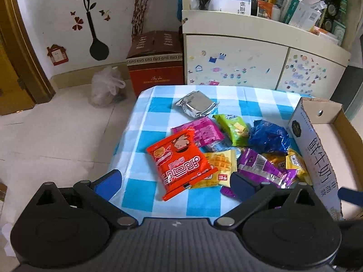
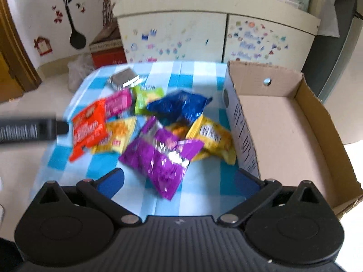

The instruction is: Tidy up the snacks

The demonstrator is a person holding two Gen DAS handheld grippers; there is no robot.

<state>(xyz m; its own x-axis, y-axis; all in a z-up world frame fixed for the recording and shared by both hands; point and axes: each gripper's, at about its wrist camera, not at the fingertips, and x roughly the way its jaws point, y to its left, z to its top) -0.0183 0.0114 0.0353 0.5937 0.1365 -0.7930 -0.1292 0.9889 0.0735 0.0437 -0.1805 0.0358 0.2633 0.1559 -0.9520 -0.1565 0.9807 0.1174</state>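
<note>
Several snack packets lie heaped on a blue-and-white checked tablecloth (image 1: 158, 113): a red packet (image 1: 179, 161), a waffle packet (image 1: 221, 165), a pink one (image 1: 199, 131), a green one (image 1: 232, 128), a blue one (image 1: 268, 137), a purple one (image 1: 265, 167), a yellow one (image 1: 295, 161) and a silver one (image 1: 196, 103). My left gripper (image 1: 174, 183) is open just before the red packet. My right gripper (image 2: 179, 181) is open, the purple packet (image 2: 158, 156) lying between its fingers. An open cardboard box (image 2: 283, 122) stands to the right, nothing inside.
A cream cabinet (image 1: 238, 61) covered in stickers stands behind the table, its shelf crowded with boxes. On the tiled floor at left sit a red carton (image 1: 155, 68) and a plastic bag (image 1: 106, 86). The left gripper's finger (image 2: 29, 130) shows at the right wrist view's left edge.
</note>
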